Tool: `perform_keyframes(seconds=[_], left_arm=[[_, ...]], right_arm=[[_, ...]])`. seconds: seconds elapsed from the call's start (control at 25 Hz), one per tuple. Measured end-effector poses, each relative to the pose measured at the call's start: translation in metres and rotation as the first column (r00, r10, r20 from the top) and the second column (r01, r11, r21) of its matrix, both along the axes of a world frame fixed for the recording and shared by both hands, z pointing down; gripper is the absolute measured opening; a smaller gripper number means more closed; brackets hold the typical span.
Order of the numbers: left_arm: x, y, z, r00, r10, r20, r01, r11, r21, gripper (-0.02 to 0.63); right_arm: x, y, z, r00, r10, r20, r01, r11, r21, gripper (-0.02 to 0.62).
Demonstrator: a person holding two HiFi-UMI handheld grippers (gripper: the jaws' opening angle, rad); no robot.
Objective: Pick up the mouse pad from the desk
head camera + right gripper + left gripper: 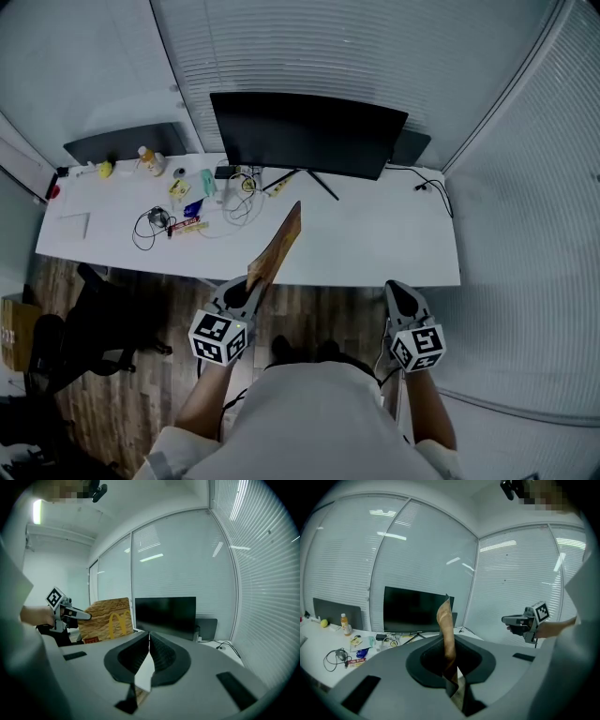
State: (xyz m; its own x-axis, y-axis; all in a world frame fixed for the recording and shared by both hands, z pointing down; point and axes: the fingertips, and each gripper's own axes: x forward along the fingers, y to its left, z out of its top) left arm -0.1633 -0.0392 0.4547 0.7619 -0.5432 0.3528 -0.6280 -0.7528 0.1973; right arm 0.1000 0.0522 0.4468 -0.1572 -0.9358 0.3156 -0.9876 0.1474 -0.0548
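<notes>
Clamping the lower end of the mouse pad [446, 623], the left gripper [452, 670] has its jaws pinched tight on the thin sheet, which stands on edge and rises from them in front of the monitor [410, 609]. The right gripper [149, 645] has its jaws pressed together with nothing between them, and hangs to the right of the monitor's near side, off the desk [375, 246].

Left of the monitor's foot lies a scatter of cables [155, 223], packets and a small bottle [147, 159]. None of it touches the pad. A dark chair [89, 328] sits below the desk's front edge, well left of the monitor.

The left gripper view shows the pad only as a narrow edge-on strip. The right gripper view shows its broad face, wood-grained with a yellow arched logo, level with the screen beside it. The head view alone shows the pad slanting over the desk's front edge towards the monitor, with bare white desktop between the two.

To the right of the monitor the desk is bare but for a thin cord [433, 192] near the slatted blinds [525, 187].
</notes>
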Motion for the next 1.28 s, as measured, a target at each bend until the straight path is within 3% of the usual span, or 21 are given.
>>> perform_keyframes(seconds=[0.44,1.28], left_arm=[[0.016,0.007,-0.02,0.993,-0.107,-0.053,0.107,0.994,0.004,0.039],[0.012,-0.004,-0.018,0.991,-0.121,-0.061,0.121,0.993,-0.002,0.039]], right_arm=[[0.046,-0.001,-0.022,1.0,-0.024,-0.015,0.025,0.998,0.066,0.028],[0.041,-0.017,-0.028,0.999,-0.033,-0.012,0.034,0.995,0.094,0.027]])
